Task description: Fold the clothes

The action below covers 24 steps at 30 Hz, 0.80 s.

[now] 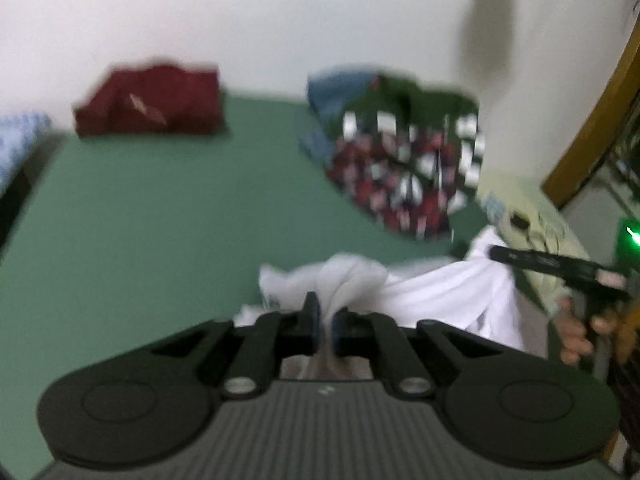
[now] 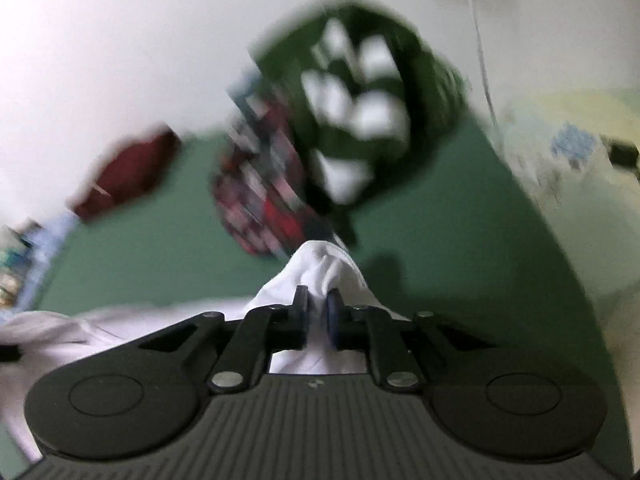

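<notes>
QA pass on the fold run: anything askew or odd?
Nothing damaged. White garment hangs bunched between left gripper and right gripper, both clamped on it. Unfolded patterned clothes pile sprawls on the green surface.

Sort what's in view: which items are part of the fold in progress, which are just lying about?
In play:
white garment
left gripper, shut on it
right gripper, shut on it

Lying about:
folded maroon garment
green and plaid clothes pile
blue garment behind the pile
</notes>
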Available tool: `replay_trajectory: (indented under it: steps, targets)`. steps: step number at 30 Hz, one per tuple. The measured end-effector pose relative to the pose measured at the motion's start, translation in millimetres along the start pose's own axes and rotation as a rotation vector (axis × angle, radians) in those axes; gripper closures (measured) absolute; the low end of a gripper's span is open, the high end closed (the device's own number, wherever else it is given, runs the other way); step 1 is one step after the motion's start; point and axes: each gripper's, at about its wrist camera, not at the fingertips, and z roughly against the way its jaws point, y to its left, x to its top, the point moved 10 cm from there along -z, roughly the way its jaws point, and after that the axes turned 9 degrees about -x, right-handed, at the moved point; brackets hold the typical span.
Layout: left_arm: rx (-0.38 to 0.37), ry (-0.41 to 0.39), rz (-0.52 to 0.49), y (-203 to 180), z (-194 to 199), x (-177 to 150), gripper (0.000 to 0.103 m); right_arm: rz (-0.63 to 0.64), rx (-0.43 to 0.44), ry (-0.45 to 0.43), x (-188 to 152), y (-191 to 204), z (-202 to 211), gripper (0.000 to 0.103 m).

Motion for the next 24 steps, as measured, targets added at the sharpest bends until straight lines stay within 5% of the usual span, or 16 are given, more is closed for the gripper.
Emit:
replay_trajectory:
  steps: [13,19,24]
  targets:
    - [-0.001,-0.588,-0.278,-70.5,265.4,140.6,0.100,0.010,0.568,-0.520,143.9,75.8,281.5,0.096]
    - [0.002,-0.730,-0.402,-102.9,339.6,179.9,0.100,0.018,0.626,-0.638,186.3,102.3,338.8,0.096]
    - [0.053,-0.705,-0.409,-90.4,331.7,214.9,0.100,-0.037,0.579,-0.686,225.6,114.9,327.1,0.103]
